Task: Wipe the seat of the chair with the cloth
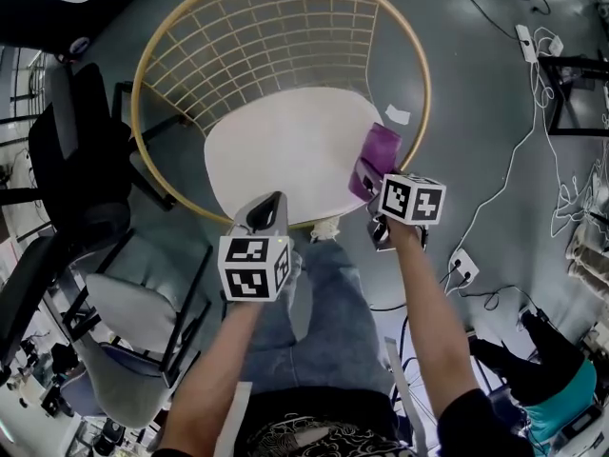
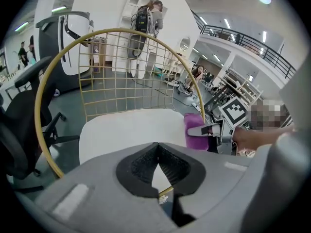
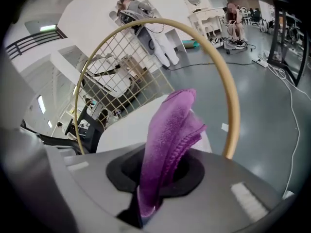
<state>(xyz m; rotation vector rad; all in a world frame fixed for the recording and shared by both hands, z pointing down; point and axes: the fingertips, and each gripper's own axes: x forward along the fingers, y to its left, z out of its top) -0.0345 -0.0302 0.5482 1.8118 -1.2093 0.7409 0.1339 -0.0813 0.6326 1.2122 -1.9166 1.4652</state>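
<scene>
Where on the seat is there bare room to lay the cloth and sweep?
Nearly the whole white seat is bare, from the wire back to the front rim. It is crowded only at the right edge, where the right gripper holds the cloth, and at the front rim by the left gripper.

Left tongs (image 2: 156, 147) apparently closed, empty, white chair seat (image 2: 129, 130) beyond, purple cloth (image 2: 193, 122) at its right edge
</scene>
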